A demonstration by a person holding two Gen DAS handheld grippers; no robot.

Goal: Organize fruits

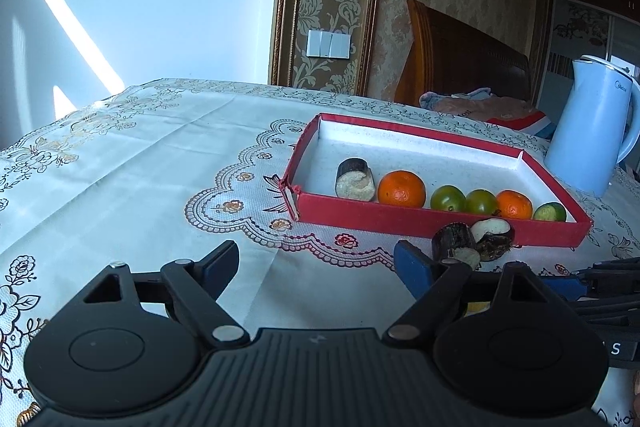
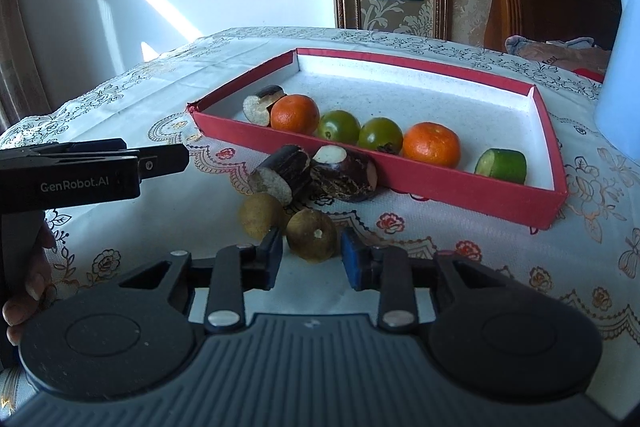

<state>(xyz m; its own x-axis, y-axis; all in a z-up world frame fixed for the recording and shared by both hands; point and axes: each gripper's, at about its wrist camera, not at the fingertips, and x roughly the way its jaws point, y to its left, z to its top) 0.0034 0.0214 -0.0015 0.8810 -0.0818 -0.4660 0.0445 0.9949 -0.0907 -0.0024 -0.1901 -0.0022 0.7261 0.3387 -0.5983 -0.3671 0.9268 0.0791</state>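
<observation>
Your right tongs (image 2: 311,254) likely clench the round brown fruit (image 2: 312,235), pad contact unclear, bound for the red cardboard tray (image 2: 416,183); left tongs (image 1: 316,263) released, empty, clear.

Red tray (image 2: 420,183) w/ white inside. In it: 2 orange mandarins (image 2: 295,113), 2 green-brown tomatoes (image 2: 339,125), a green cucumber piece (image 2: 502,166). White tablecloth (image 1: 168,155) w/ flower & lace print. Pale blue kettle (image 1: 592,127). Gripper pads (image 2: 354,259) are blue.
</observation>
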